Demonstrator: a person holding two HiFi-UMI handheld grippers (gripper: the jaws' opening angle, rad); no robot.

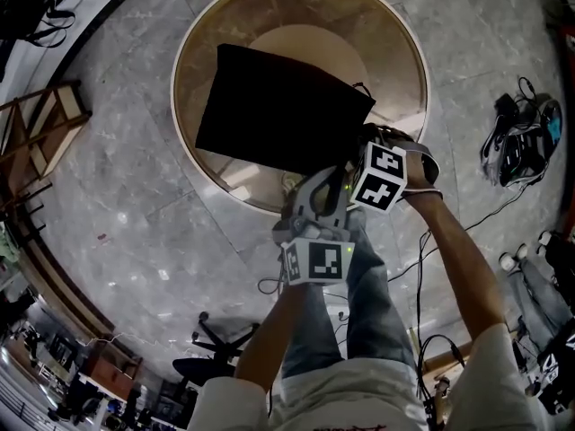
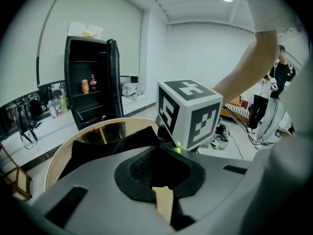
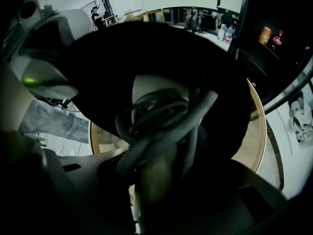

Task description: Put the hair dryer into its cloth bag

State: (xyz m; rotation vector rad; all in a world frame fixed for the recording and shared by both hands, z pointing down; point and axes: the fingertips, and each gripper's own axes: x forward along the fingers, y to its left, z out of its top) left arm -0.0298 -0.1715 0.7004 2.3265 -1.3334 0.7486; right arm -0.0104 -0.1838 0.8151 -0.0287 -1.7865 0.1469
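The black cloth bag (image 1: pixel 278 115) lies flat on the round wooden table (image 1: pixel 400 52), with its mouth at the near right corner. My left gripper (image 1: pixel 316 194) reaches that corner, and its jaws are shut on the bag's dark edge (image 2: pixel 142 168). My right gripper (image 1: pixel 361 164) points steeply down beside it, shut on the hair dryer (image 3: pixel 156 89). The dryer is a pale body with a grey cord (image 3: pixel 161 124) coiled round it. Black bag cloth (image 3: pixel 98 58) rings the dryer in the right gripper view. The right gripper's marker cube (image 2: pixel 188 112) fills the middle of the left gripper view.
A black open cabinet (image 2: pixel 93 89) with bottles stands beyond the table. On the floor lie a bundle of gear and cables (image 1: pixel 523 140) at the right, a wooden rack (image 1: pixel 40 133) at the left and a chair base (image 1: pixel 211 348) near my legs. A person (image 2: pixel 274 94) stands far right.
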